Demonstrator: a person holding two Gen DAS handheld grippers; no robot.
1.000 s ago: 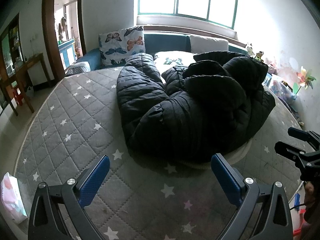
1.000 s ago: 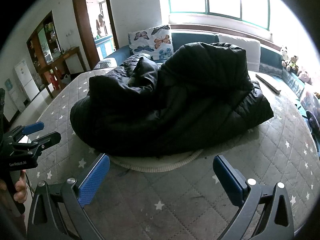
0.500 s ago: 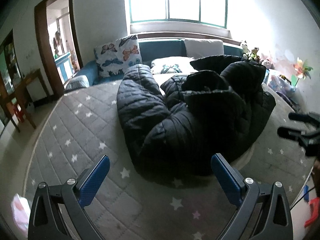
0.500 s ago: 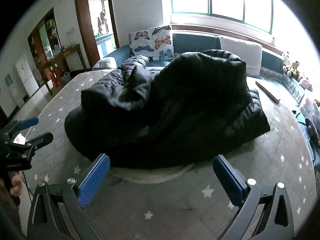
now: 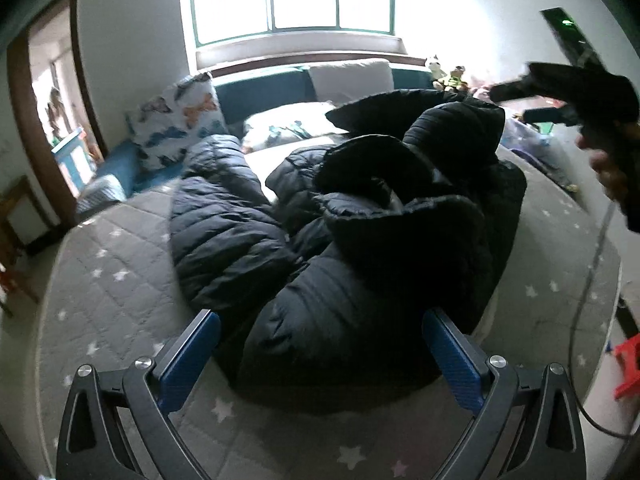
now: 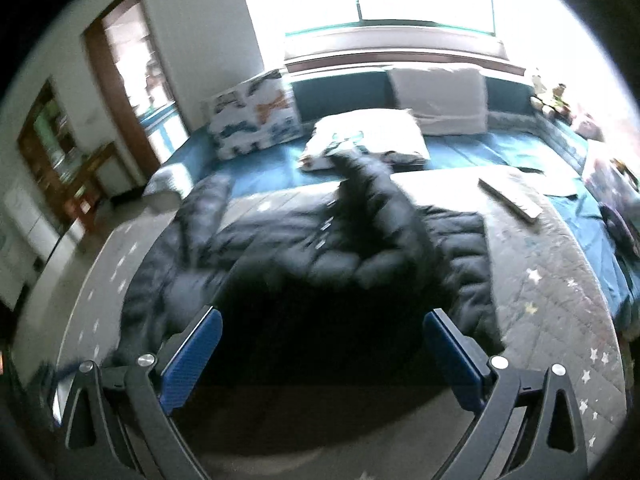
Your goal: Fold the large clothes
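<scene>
Grey starred bedspread, black jacket heaped ahead of my jaws, unfolded. Left gripper and right gripper both spread, empty; all folding remains.

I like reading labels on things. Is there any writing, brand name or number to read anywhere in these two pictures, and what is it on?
None can be read.
The black jacket shows no label.
The butterfly pillow bears only pictures.
The right gripper, seen from the left camera, is too blurred to show any lettering.
The green light on the wall panel is no readable sign.
</scene>
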